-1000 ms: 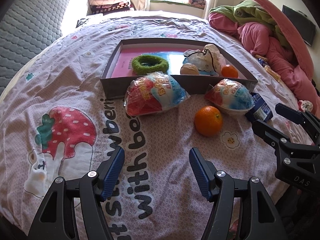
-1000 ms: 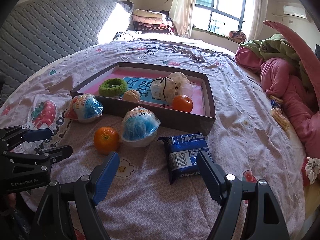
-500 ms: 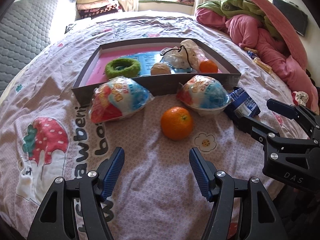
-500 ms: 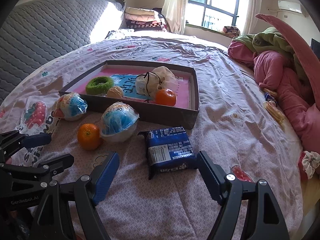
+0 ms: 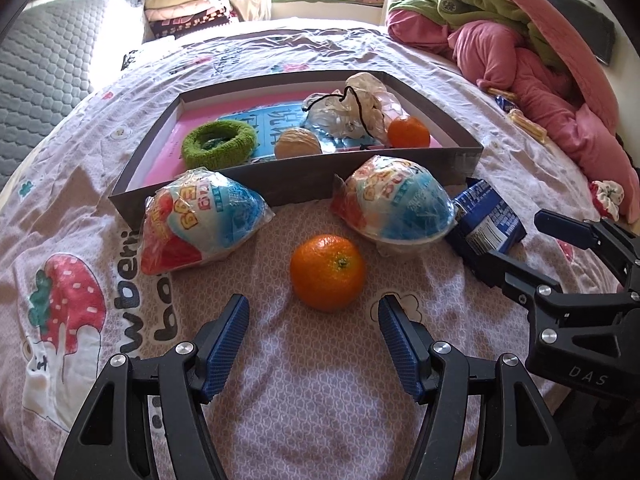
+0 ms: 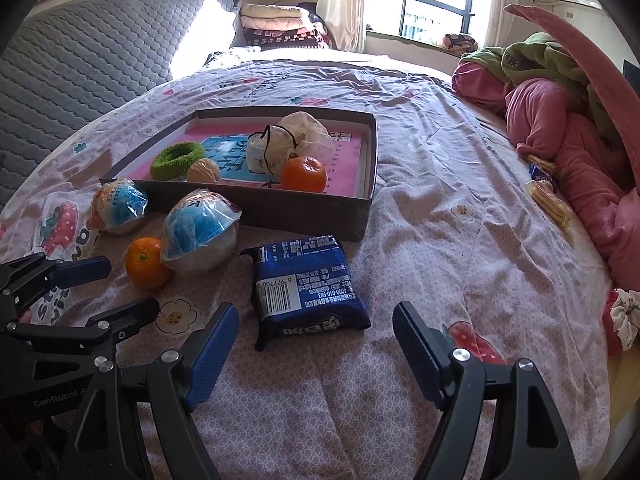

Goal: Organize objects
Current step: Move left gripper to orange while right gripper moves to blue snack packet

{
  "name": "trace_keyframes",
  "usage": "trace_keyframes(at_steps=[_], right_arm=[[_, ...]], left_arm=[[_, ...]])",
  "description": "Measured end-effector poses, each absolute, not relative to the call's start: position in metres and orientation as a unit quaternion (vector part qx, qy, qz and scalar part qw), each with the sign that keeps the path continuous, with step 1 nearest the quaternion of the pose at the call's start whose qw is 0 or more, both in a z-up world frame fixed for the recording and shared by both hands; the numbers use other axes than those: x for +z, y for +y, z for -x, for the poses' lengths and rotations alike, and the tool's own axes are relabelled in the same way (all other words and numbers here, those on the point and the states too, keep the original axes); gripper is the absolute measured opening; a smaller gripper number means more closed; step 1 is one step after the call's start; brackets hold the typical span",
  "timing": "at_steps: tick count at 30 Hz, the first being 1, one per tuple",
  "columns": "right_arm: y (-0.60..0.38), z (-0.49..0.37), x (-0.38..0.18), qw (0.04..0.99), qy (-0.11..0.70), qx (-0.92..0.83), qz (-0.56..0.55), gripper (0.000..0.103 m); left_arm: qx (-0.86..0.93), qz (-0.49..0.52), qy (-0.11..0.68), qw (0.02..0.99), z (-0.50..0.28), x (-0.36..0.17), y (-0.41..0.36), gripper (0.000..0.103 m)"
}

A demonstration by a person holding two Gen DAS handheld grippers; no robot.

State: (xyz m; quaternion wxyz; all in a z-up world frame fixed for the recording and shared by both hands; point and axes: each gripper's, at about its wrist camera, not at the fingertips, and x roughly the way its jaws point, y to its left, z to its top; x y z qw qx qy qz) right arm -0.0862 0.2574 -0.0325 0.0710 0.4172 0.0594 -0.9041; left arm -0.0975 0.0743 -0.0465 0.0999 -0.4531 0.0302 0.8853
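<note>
Orange (image 5: pixel 327 272) nearest the left claw (image 5: pixel 314 334) lies loose on the bed's quilt (image 5: pixel 312 392), just ahead of the blue pads, which stand wide apart and hold nothing. It is round and the quilt is soft, so a pad that lands off-centre will likely roll it away rather than trap it, and pressing down would sink the bedding and tip it toward the wrapped bowls.

Right claw (image 6: pixel 316 332) is likewise spread and empty, with the blue snack packet (image 6: pixel 306 284) lying flat just in front of its pads, toward the near edge of the bed. A flat, slick packet gives little to bite; the fingers may pinch quilt along with the wrapper, or the film may slip out as it is lifted.

Both claws sit close side by side, so reaching at once risks a knock between them.

Just beyond the orange, two wrapped bowls (image 5: pixel 394 206) (image 5: pixel 200 216) rest against the near wall of the tray (image 5: pixel 304 180). A careless sweep could shove either one, or push the light cardboard wall itself.

Inside the tray lie a green ring (image 5: pixel 219 145), a walnut-like ball (image 5: pixel 298 143), a drawstring bag (image 5: pixel 352 110) and a second orange (image 5: pixel 409 132), crowded to the right. Dropping more there could set that orange rolling; the bare pink floor at left looks safer.
</note>
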Motion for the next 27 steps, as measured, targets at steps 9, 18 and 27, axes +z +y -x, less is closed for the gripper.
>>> trace_keyframes(at_steps=[9,18,27], right_arm=[[0.251,0.110,-0.044,0.084,0.091,-0.890,-0.440,0.079],[0.252,0.132,-0.056,0.088,0.081,-0.883,-0.455,0.081],[0.253,0.129,-0.053,0.095,0.067,-0.888,-0.445,0.059]], left_arm=[[0.885,0.455,0.029,0.096,0.118,-0.051,0.077,0.069],[0.889,0.449,0.041,0.084,0.130,-0.054,0.082,0.069],[0.892,0.443,0.048,0.074,0.130,-0.056,0.087,0.067]])
